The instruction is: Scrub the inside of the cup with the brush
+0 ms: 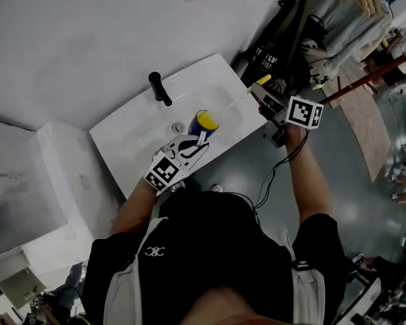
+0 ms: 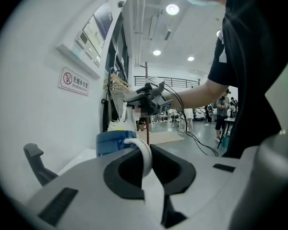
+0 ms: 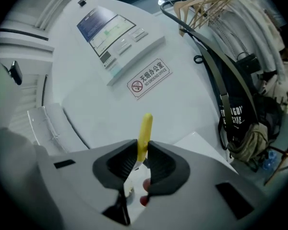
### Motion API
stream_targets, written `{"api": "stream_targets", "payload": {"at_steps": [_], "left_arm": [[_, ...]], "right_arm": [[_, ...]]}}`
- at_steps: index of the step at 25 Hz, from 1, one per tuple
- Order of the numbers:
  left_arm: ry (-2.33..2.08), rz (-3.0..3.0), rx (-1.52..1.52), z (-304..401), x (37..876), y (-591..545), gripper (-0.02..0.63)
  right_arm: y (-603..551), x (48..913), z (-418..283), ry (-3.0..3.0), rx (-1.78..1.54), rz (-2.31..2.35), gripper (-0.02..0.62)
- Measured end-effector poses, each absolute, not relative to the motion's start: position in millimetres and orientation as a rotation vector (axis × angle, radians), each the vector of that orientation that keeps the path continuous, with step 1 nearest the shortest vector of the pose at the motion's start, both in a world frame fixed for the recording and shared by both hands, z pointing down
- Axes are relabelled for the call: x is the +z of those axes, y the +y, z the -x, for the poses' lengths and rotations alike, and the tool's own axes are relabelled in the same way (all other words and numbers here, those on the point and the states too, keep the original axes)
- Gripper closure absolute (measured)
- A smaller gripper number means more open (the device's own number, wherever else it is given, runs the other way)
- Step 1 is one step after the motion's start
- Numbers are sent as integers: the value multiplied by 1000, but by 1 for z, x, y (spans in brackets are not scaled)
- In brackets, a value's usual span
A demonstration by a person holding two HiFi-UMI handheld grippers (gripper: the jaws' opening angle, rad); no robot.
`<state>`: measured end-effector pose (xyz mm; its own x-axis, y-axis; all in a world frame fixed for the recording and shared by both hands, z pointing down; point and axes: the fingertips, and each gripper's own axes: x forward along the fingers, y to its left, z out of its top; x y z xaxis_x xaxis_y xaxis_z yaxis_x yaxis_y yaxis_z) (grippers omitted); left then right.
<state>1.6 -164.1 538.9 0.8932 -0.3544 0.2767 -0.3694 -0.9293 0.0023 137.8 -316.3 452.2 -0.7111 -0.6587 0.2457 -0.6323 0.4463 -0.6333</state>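
Observation:
A blue cup [image 1: 204, 122] with a yellow inside hangs over the white sink [image 1: 125, 141], tilted. My left gripper [image 1: 193, 145] is shut on its white handle [image 2: 144, 153], and the blue cup wall [image 2: 113, 143] shows just beyond the jaws. At the sink's right edge my right gripper [image 1: 265, 98] is shut on the brush, whose yellow handle [image 3: 144, 131] sticks out past the jaws [image 1: 260, 80]. White bristles [image 2: 118, 125] show right behind the cup's rim. I cannot tell whether they are inside the cup.
A black faucet [image 1: 159, 88] stands at the back of the sink, with a drain [image 1: 178, 127] below it. A no-smoking sign [image 3: 149, 77] hangs on the white wall. Bags and hanging clothes [image 1: 284, 42] crowd the right side, above a grey floor [image 1: 355, 161].

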Motion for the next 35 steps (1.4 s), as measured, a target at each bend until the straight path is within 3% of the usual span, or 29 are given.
{"api": "stream_targets", "payload": {"at_steps": [8,17,27,35], "left_arm": [[-601,-2925,400,-2,547,-183,565],[-481,-2973,532,-24,557,-180,565],[-339,-3128,671,-32,542,-153,566],[-380,-3157,600,-14,523,-145,566]], "right_arm": [[-270,451,-150,2785,-1063,1100,543],[-227,417,-106,2976,-886,881,543],[-276,382,-59,2944,-702,824,546],[-320,392,-48,2873,-815,850,546]]}}
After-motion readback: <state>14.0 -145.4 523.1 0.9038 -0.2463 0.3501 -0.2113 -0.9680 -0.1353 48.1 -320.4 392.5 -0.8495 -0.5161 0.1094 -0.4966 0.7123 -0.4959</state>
